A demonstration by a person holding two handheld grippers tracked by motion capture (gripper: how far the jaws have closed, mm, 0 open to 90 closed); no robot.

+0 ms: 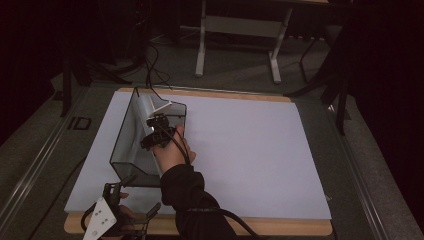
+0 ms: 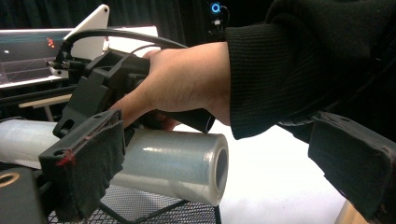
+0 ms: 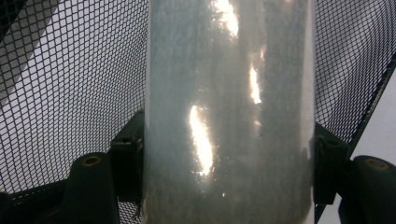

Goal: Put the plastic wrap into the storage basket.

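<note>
The table (image 1: 300,227) has a wooden edge and carries a large white sheet (image 1: 250,150); a black mesh basket (image 1: 125,145) stands on the sheet's left part.

From above my near side I look forward down the bench (image 1: 240,150). My left camera watches from near; my right presses close. All share the film roll (image 3: 229,116).

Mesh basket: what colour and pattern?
Black wire mesh basket with small diamond-shaped openings, clearest in the right gripper view.
</note>
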